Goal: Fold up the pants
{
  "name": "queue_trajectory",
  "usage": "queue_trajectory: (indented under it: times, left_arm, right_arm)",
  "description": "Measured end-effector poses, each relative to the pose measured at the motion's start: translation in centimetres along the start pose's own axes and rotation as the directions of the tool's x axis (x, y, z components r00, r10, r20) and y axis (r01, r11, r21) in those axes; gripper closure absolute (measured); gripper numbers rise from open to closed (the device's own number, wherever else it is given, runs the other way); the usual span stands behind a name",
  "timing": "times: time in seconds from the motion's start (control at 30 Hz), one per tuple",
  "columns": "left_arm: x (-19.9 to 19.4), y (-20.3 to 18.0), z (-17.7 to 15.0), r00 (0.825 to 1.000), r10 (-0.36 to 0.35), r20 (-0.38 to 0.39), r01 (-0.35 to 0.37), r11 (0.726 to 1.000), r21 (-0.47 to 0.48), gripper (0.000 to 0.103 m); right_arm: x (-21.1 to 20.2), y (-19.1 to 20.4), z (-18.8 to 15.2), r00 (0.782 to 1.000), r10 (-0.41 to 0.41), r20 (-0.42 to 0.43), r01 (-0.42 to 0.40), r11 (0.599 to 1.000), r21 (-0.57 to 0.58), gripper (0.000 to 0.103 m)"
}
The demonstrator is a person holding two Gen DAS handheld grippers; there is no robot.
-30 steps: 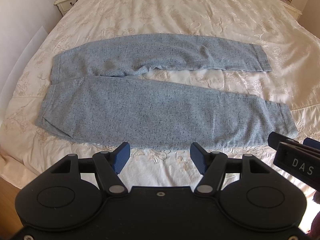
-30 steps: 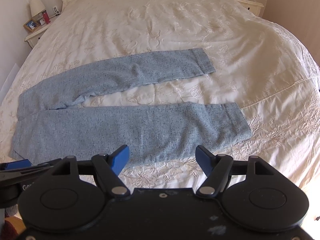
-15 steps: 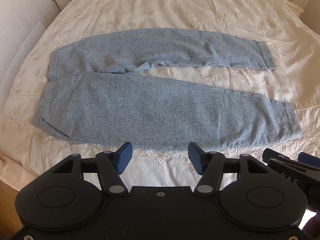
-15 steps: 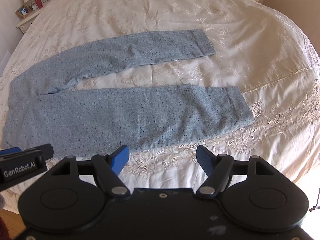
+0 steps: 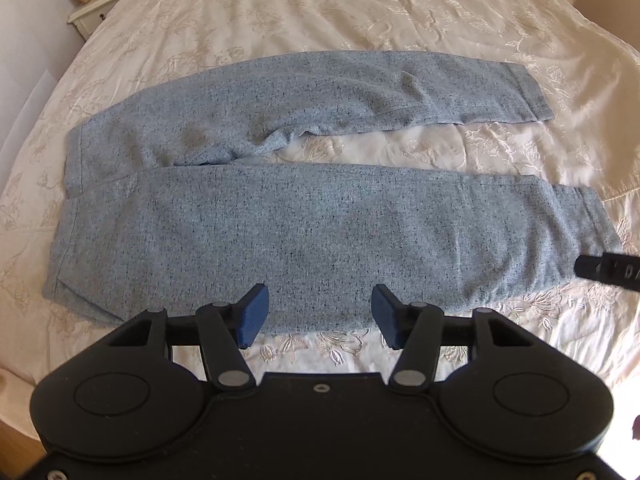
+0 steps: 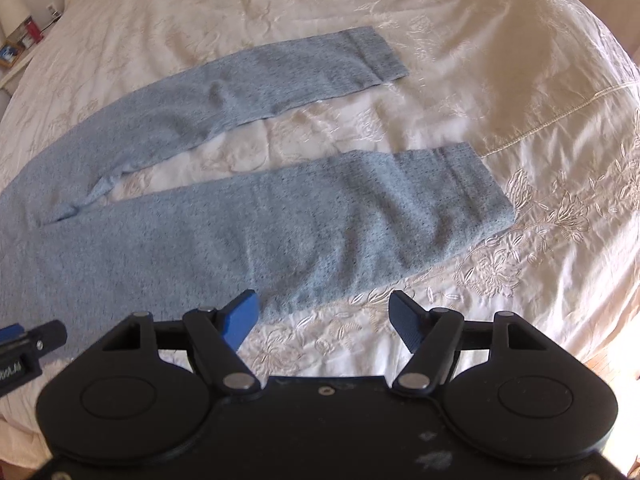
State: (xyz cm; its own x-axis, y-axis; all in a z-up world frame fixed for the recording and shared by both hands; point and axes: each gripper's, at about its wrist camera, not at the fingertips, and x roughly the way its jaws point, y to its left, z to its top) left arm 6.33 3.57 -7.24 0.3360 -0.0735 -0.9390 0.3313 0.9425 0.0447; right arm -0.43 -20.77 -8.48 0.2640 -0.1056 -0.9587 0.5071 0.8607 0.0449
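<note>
Left wrist view: the left tongs (image 5: 316,322) hang open, their 2 blue ribbed pads spread wide and holding nothing, over the near edge of a pair of pants (image 5: 320,236). The pants lie flat and unfolded on a bed (image 5: 360,12), waistband to the left, 2 legs running to the right with a strip of bedspread showing between them. The fabric is a soft, speckled blue-grey knit with hemmed cuffs. The bedspread is cream, satiny and embroidered with flowers, with broad bare stretches beyond the far leg and to the right of the cuffs. A nightstand (image 5: 96,8) with a framed photo stands at the bed's far left corner.

Right wrist view: the right tongs (image 6: 324,320) are also open and hold nothing, hovering over the near leg's lower edge, close to the cuff (image 6: 476,184). The pants (image 6: 280,232) fan out to the left here. The tip of the left tongs (image 6: 24,348) shows at the left border. A piped seam crosses the bedspread right of the cuffs.
</note>
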Motion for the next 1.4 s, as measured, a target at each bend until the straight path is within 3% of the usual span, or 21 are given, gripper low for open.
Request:
queue_trajectory:
  times: [0.13,0.37,0.53,0.7,0.8,0.87,0.9,0.93,1.03,1.1,1.17,1.27,1.4]
  left_arm:
    - [1.7,-0.8,0.7,1.000,0.003,-0.007,-0.003,1.000,0.015,0.045]
    - [3.8,-2.9,1.7,0.999,0.027,-0.027,-0.030,0.996,-0.083,0.046]
    - [4.8,-4.9,1.8,0.998,0.039,-0.051,-0.047,0.986,-0.161,0.046]
    - [5.3,-6.7,1.8,0.994,0.082,-0.076,-0.095,0.975,-0.200,0.046]
    - [5.5,-7.4,1.7,0.990,0.105,-0.091,-0.123,0.970,-0.211,0.046]
    - [5.4,-7.9,1.7,0.989,0.116,-0.095,-0.134,0.968,-0.214,0.046]
    - [5.4,-8.1,1.7,0.988,0.121,-0.095,-0.139,0.967,-0.214,0.046]
    - [5.4,-8.4,1.8,0.988,0.127,-0.093,-0.144,0.966,-0.213,0.046]
    - [5.2,-9.0,2.1,0.988,0.133,-0.077,-0.146,0.966,-0.211,0.046]
    - [5.2,-9.4,2.3,0.988,0.138,-0.063,-0.148,0.966,-0.210,0.046]
    - [5.4,-9.7,2.5,0.988,0.142,-0.060,-0.152,0.966,-0.208,0.046]
    - [5.8,-10.0,2.5,0.989,0.137,-0.054,-0.145,0.968,-0.205,0.046]
    - [6.5,-9.9,2.0,0.990,0.133,-0.052,-0.140,0.972,-0.187,0.046]
  right_arm:
    - [2.4,-3.8,2.9,0.998,-0.043,0.037,0.042,0.999,0.033,0.031]
    - [8.6,-11.4,8.6,0.995,-0.083,0.047,0.083,0.997,0.009,0.031]
    - [13.7,-15.6,11.7,0.998,-0.034,0.052,0.037,0.998,-0.059,0.031]
    - [17.9,-17.4,13.2,0.995,0.081,-0.053,-0.086,0.990,-0.109,0.031]
    - [19.2,-17.1,12.9,0.991,0.101,-0.093,-0.114,0.983,-0.147,0.030]
    - [19.1,-16.8,12.6,0.987,0.127,-0.098,-0.142,0.976,-0.166,0.041]
    - [19.0,-16.7,12.7,0.983,0.144,-0.117,-0.163,0.970,-0.178,0.077]
    - [18.7,-16.4,12.7,0.980,0.155,-0.126,-0.177,0.966,-0.186,0.096]
    - [17.0,-16.5,13.4,0.985,0.159,-0.064,-0.169,0.964,-0.207,0.098]
    - [16.7,-17.4,14.2,0.989,0.143,-0.032,-0.146,0.978,-0.148,0.099]
    - [17.6,-18.1,14.6,0.992,0.120,-0.043,-0.124,0.986,-0.107,0.100]
    - [18.3,-18.0,14.3,0.998,0.051,-0.046,-0.058,0.988,-0.143,0.100]
    - [14.9,-19.9,13.5,0.990,0.136,0.026,-0.135,0.990,-0.038,0.089]
